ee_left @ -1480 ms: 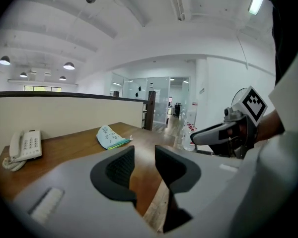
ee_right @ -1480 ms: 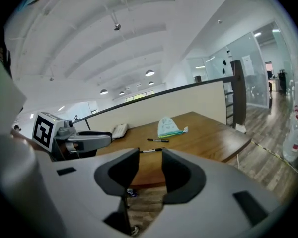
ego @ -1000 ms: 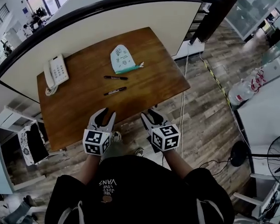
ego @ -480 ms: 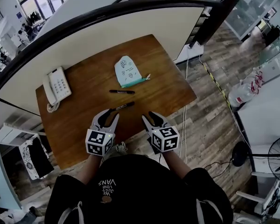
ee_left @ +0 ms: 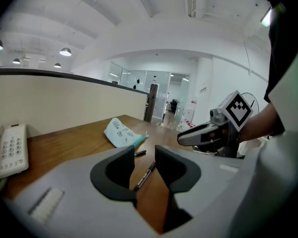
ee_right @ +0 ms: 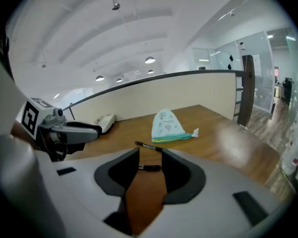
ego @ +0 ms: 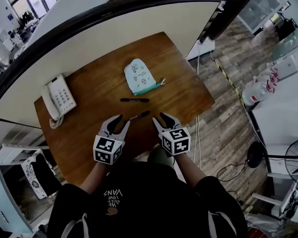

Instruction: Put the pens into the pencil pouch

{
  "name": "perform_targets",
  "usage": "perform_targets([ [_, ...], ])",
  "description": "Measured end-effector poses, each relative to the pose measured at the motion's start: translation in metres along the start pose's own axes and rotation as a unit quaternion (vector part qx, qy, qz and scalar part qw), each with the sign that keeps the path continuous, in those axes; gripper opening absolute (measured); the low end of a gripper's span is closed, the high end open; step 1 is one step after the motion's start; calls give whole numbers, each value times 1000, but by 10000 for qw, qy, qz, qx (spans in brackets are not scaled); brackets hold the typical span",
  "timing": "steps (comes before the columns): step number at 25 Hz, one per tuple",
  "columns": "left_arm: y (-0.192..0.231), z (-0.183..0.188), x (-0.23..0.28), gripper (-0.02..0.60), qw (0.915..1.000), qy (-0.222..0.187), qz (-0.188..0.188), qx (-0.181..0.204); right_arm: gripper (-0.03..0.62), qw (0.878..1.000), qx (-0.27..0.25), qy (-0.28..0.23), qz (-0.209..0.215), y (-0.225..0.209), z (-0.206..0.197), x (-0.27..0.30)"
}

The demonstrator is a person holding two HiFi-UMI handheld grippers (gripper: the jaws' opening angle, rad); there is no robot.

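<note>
A pale teal pencil pouch [ego: 141, 77] [ee_left: 121, 132] [ee_right: 168, 125] lies flat at the far middle of the wooden table [ego: 89, 83]. Two black pens lie in front of it: the far pen [ego: 134, 100] [ee_right: 148, 146] and the near pen [ego: 139, 115] [ee_left: 145, 175] [ee_right: 150, 167]. My left gripper [ego: 116, 121] [ee_left: 145, 155] hovers just left of the near pen, open and holding nothing. To that pen's right my right gripper [ego: 164, 119] [ee_right: 150, 157] is open and empty too. In both gripper views the near pen shows on the table through the gap between the jaws.
A white desk phone [ego: 58, 99] [ee_left: 10, 150] [ee_right: 105, 121] sits at the table's left side. A cream partition with a dark rail [ego: 114, 29] stands behind the table. Wood flooring [ego: 223, 108] and a cable lie to the right.
Both grippers have moved forward from the table's near edge to either side of the near pen. Their jaws look unchanged. Pens and pouch have not shifted on the table.
</note>
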State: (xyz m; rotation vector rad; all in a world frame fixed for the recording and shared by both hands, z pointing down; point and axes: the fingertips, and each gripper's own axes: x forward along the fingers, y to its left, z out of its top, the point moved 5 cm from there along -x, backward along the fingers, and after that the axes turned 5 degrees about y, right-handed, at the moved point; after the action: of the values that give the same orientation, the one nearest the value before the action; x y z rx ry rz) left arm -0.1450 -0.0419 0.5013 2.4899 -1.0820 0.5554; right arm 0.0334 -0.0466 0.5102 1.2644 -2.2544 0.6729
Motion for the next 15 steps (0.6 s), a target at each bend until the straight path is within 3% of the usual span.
perform_targets([
  [8,9,3,22,115,9992,34,372,-134,107,9964,-550,486,423,-22,2,40],
  [15,8,-4,38,115,9937,42,922,-638,107,9806,-1412,943,975,-38,13,82],
])
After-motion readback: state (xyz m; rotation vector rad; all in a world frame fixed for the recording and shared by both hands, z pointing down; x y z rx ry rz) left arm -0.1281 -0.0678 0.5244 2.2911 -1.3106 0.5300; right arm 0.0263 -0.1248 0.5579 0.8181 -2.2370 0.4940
